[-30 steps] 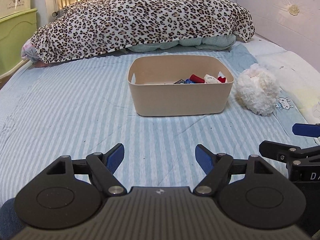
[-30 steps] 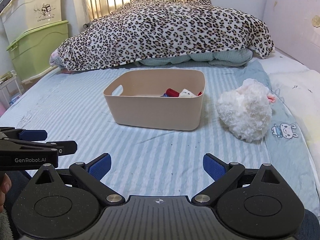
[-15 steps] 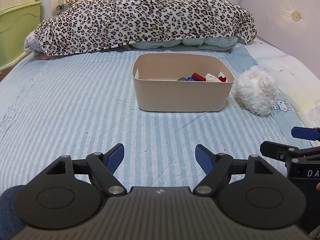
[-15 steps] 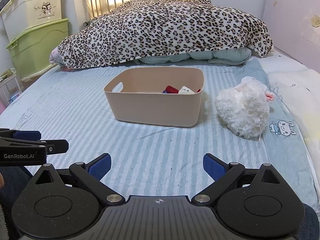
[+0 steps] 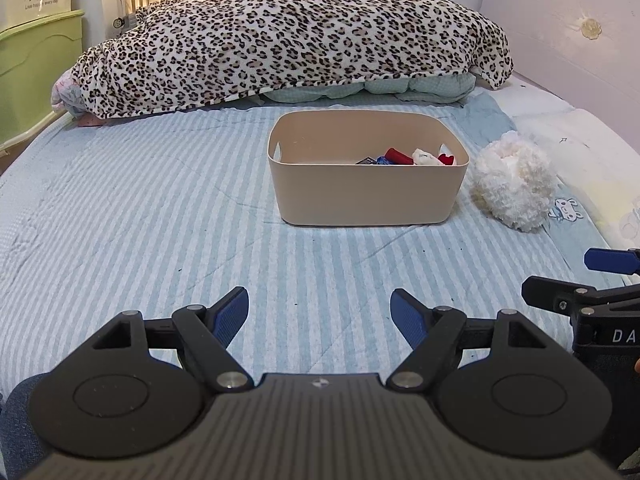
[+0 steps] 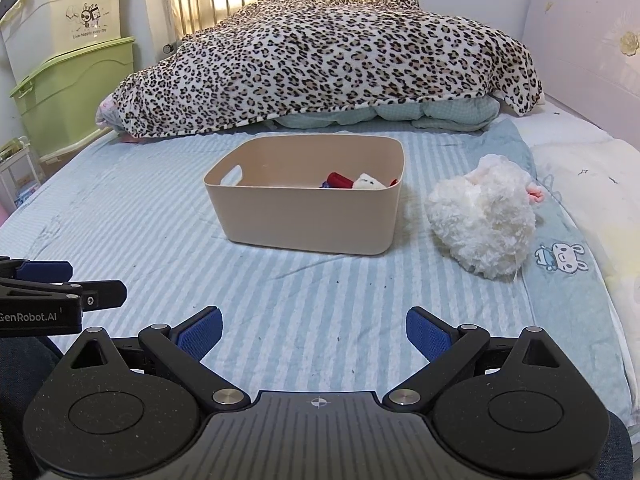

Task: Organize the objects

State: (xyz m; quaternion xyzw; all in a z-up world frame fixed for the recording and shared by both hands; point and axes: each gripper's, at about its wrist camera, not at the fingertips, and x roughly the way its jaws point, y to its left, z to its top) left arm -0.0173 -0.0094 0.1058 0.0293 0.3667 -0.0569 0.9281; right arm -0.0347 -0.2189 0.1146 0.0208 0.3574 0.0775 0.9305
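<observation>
A beige plastic bin (image 5: 366, 192) (image 6: 308, 216) stands on the striped blue bedsheet (image 5: 140, 220). Inside it lie small toys: a red one (image 5: 398, 156), a white one (image 5: 426, 157) and others partly hidden by the wall. A white fluffy plush toy (image 5: 512, 188) (image 6: 486, 216) lies on the bed just right of the bin. My left gripper (image 5: 320, 314) is open and empty, well short of the bin. My right gripper (image 6: 314, 334) is open and empty, also short of the bin and the plush.
A leopard-print blanket (image 6: 332, 64) is heaped across the far side of the bed. A pale headboard (image 5: 560, 40) is on the right. Green and cream storage boxes (image 6: 68, 80) stand at the left. A pillow (image 6: 592, 184) lies at the right edge.
Both grippers have drawn back from the bin and plush, which look smaller and farther. Both stay open and empty.
</observation>
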